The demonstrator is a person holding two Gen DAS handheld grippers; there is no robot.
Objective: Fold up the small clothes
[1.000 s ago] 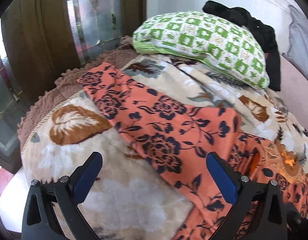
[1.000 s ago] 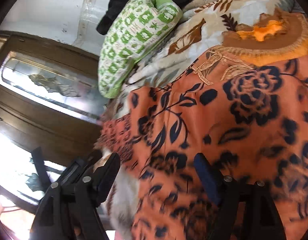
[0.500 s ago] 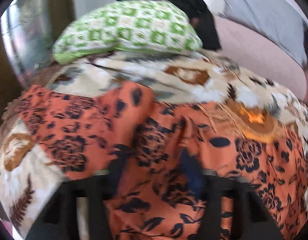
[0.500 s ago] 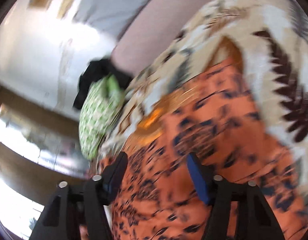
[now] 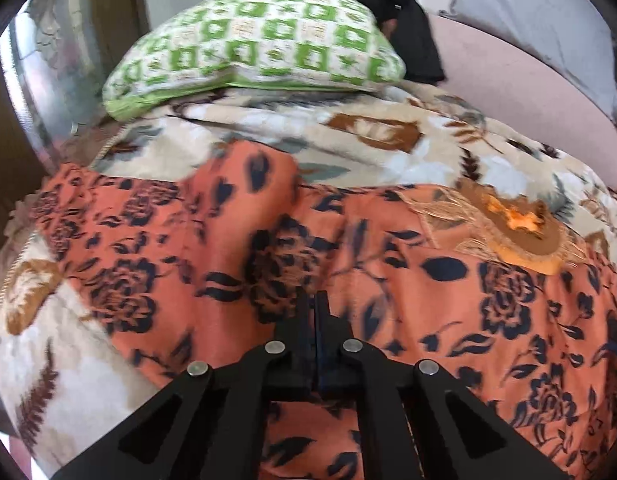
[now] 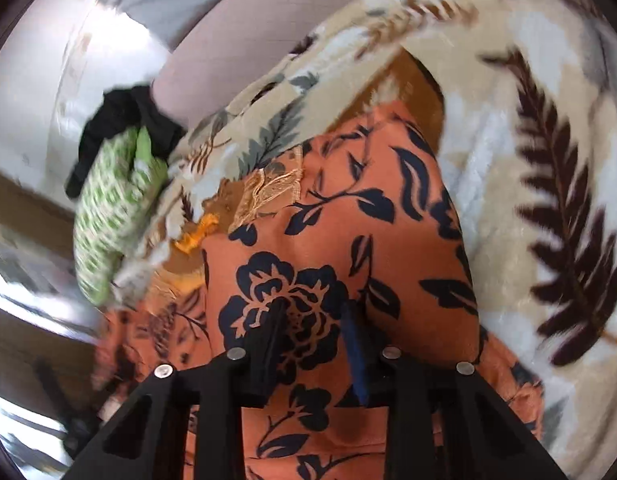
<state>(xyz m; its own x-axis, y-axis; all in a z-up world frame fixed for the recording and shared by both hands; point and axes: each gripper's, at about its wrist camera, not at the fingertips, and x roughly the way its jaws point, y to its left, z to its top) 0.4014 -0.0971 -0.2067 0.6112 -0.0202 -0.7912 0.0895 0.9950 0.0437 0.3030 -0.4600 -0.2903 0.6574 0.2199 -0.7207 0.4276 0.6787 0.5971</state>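
Observation:
An orange garment with dark blue flowers (image 5: 428, 300) lies spread on a cream leaf-patterned blanket (image 5: 108, 380). Its brown and gold embroidered neckline (image 5: 520, 232) sits at the right. My left gripper (image 5: 312, 308) is shut, its fingertips pinching a raised ridge of the orange cloth near the garment's middle. In the right wrist view the same garment (image 6: 348, 220) runs under my right gripper (image 6: 313, 312). Its jaws are closing, with a flower-printed fold of the cloth between the fingers (image 6: 274, 320) and a gap still showing.
A green and white checked pillow (image 5: 260, 40) lies at the far end of the blanket, with black clothes (image 5: 408, 20) behind it. A pink sheet (image 5: 528, 92) and a grey cushion (image 5: 528, 12) are at the right. A wood and glass door (image 5: 48, 60) stands at the left.
Both grippers moved across the garment toward its middle and neckline. The left jaws went from wide open to shut on the cloth. The right jaws narrowed over the fabric.

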